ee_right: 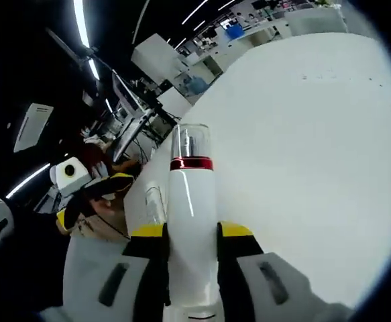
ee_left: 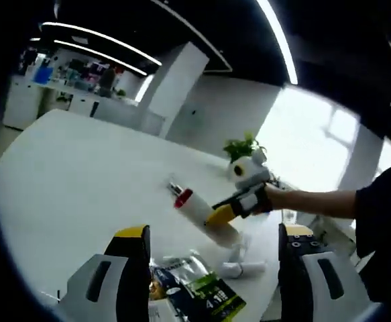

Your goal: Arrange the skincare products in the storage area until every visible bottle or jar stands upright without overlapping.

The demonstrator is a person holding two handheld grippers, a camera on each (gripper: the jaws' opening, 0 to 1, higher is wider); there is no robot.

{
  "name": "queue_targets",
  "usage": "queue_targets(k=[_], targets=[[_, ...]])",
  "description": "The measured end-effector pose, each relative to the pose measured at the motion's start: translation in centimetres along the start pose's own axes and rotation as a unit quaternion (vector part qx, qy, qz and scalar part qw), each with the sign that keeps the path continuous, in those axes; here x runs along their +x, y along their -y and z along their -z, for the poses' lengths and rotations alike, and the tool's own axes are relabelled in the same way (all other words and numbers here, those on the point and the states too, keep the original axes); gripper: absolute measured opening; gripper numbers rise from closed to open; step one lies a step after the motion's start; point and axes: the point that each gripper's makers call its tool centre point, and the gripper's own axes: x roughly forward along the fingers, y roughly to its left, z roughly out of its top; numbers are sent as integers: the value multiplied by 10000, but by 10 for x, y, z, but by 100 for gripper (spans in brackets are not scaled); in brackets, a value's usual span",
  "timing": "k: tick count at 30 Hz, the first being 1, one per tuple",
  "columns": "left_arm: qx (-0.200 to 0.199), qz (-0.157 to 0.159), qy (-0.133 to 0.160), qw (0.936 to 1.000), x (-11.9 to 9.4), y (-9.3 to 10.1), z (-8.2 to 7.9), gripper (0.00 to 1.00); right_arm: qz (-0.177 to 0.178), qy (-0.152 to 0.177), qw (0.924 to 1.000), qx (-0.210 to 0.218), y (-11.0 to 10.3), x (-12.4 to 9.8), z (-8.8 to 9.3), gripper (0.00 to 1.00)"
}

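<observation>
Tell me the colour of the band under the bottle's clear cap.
Red, on the white bottle; clearest in the right gripper view.

left gripper view: low over white table (ee_left: 81, 174) | right gripper view: close on bottle (ee_right: 192, 221) | shared: table

Only a "4" legible, on green sachet (ee_left: 205, 295).

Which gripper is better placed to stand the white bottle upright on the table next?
The right gripper, probably: its jaws are already shut on the white bottle, held above the white table. The left gripper is open, over packets.
</observation>
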Motion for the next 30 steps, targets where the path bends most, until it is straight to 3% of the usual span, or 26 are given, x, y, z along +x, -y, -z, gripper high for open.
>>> queue_targets(k=[6,7,10,15,17,19,21,24,30], targets=[[-626,297,106,9975,19,3,-7,73,-336,295,9990,-72,-35,-2,1,26],[-915,295,125,9953,22,2,-8,73,-389,329,9986,-102,-42,-3,1,26],[-1283,432,216,9906,28,2,-12,72,-512,430,9976,-164,-58,-5,3,26],[-1331,734,142,9883,35,13,-14,64,-709,620,9953,-223,-81,-11,6,26],[-1074,716,105,9916,38,17,-11,65,-732,667,9947,-264,-86,-14,7,26],[-1209,786,143,9894,41,21,-11,67,-744,684,9945,-272,-90,-16,9,26],[-1500,1035,165,9831,41,31,-12,60,-775,703,9942,-262,-93,-19,12,26],[-1407,1113,101,9837,41,35,-8,49,-839,737,9935,-214,-99,-23,14,27],[-1482,1427,9,9786,38,50,-4,46,-870,764,9931,-196,-107,-29,21,27]])
